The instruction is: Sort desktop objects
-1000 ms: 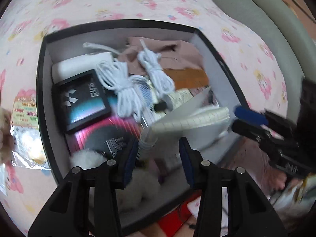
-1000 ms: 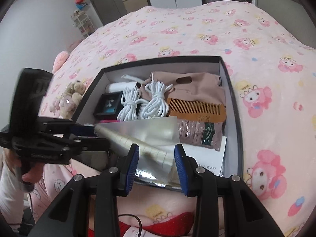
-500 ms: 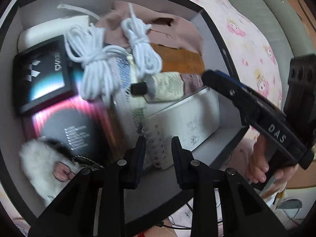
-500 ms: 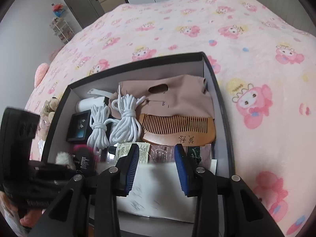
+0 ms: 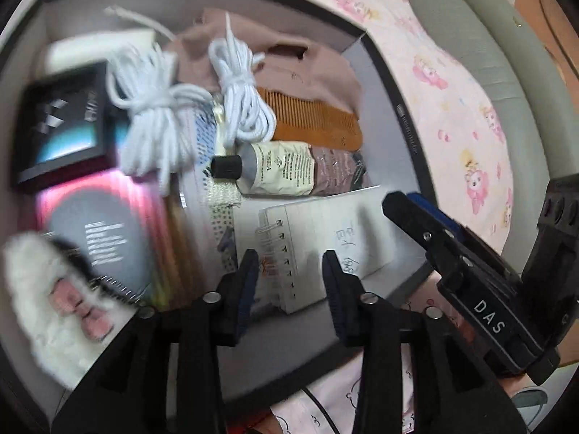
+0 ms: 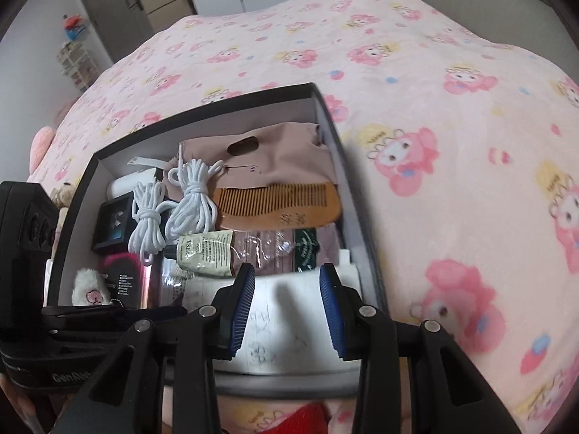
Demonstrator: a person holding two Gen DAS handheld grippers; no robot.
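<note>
**Box of odds and ends on a pink bedspread**

A dark box [image 6: 327,115] sits on a cartoon-print bedspread [image 6: 452,115]; grey cabinets [image 6: 108,11] stand behind. The notebook [image 5: 325,238] lies inside, at the near end. Left gripper [image 5: 289,271] and right gripper [image 6: 286,289] both gape, holding nothing.

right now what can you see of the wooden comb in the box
The comb is orange-brown wood, with a curved solid spine and a row of fine teeth. Dark characters are stamped on the spine. It lies flat in the box, teeth toward the far wall, on top of the tan bag. One end sits near the right wall. A white cord bundle overlaps the other end, and clear packets and the tube lie along its spine. Neither gripper touches it.
</note>
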